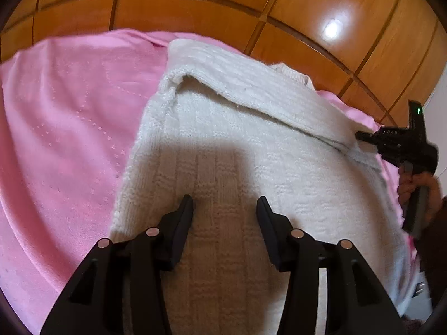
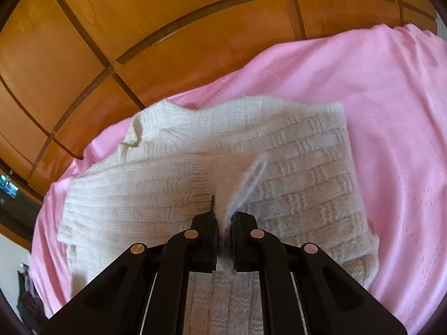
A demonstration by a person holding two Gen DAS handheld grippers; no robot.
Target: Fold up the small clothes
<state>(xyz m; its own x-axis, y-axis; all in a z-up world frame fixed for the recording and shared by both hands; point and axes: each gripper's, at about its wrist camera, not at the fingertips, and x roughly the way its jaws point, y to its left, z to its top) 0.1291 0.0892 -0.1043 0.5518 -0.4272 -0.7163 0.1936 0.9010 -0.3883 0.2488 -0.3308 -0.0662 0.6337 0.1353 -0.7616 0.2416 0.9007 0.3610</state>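
A white knitted sweater lies spread on a pink blanket that covers the bed, with a wall of orange-brown wooden panels behind it. The knit shows a basket-weave pattern across the body, and one sleeve is folded diagonally over the upper part of the garment.

The left tool hangs over the lower middle of the sweater with its jaws standing partly apart. Nothing sits between its fingers; the knit beneath shows plainly in the gap, and whether the fingertips touch the fabric cannot be told.

The right tool has its jaws drawn almost together on a pinch of the white knit. A fuzzy edge of the sweater rises up out of the narrow gap between them and looks blurred. In the left wrist view the right tool appears at the sweater's right edge, at the end of the folded sleeve, held by a person's hand wrapped around the handle, with a dark sleeve beneath it.
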